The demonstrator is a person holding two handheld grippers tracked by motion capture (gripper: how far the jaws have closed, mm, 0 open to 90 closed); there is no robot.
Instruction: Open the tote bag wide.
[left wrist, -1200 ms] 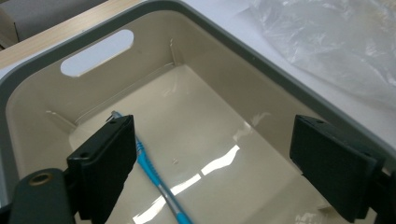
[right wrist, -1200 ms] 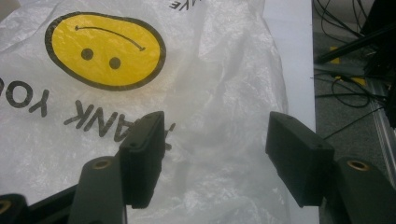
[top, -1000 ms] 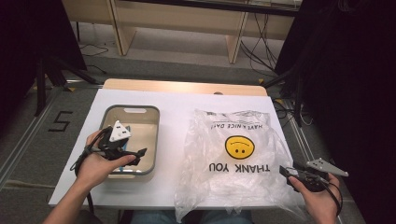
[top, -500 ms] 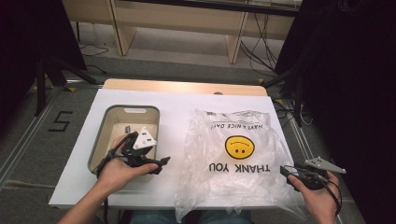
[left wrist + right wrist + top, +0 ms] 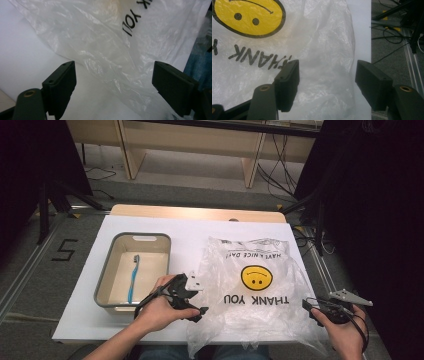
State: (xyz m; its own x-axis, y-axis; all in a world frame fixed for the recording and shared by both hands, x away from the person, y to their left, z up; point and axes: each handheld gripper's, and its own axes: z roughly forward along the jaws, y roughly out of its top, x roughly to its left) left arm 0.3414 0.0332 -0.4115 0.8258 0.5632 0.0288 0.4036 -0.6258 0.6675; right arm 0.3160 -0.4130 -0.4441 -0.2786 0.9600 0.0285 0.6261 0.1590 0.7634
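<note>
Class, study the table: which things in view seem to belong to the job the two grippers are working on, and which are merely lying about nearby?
Likely in the job:
plastic bag, flat on the table
left gripper, open at the bag's near left edge
right gripper, open at its near right edge
grey tub
blue toothbrush lying in the tub

Just about:
wooden bench
floor cables

Thin glossy plastic on a matt white table

The plastic bag is a thin, translucent, crinkled film with a glossy sheen, printed in matt yellow and black. The table under it looks smooth and matt white, with a bare wood strip along its far edge. Left of the bag, the bin looks like smooth matt plastic and holds a blue plastic toothbrush.
</note>
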